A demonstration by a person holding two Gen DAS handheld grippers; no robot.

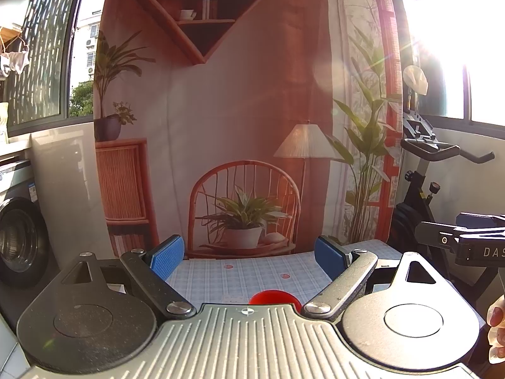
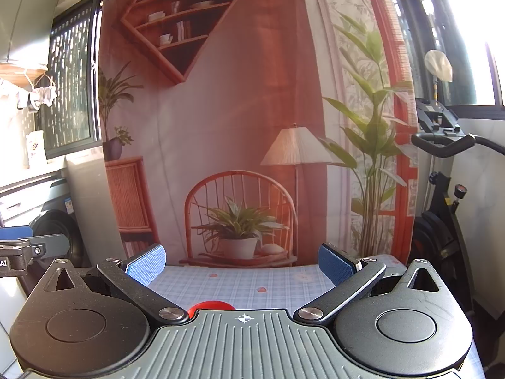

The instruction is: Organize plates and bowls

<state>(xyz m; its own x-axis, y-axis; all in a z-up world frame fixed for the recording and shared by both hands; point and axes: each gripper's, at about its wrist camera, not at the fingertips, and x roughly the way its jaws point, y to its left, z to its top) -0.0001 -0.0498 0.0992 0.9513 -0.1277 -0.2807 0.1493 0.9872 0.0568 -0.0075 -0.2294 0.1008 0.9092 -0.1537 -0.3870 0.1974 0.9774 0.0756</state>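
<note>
A red dish (image 1: pixel 274 297) lies on the checked tablecloth (image 1: pixel 221 278), mostly hidden behind the left gripper's body; I cannot tell if it is a plate or a bowl. My left gripper (image 1: pixel 249 257) is open and empty above the table. The same red dish (image 2: pixel 210 306) shows just over the right gripper's body. My right gripper (image 2: pixel 243 263) is open and empty, held above the cloth (image 2: pixel 252 281). The right gripper's side (image 1: pixel 473 240) shows at the right edge of the left wrist view.
A printed backdrop (image 1: pixel 240 126) hangs right behind the table's far edge. An exercise bike (image 1: pixel 435 170) stands to the right. A washing machine (image 1: pixel 19 237) stands to the left. The left gripper (image 2: pixel 22 249) shows at the left edge of the right wrist view.
</note>
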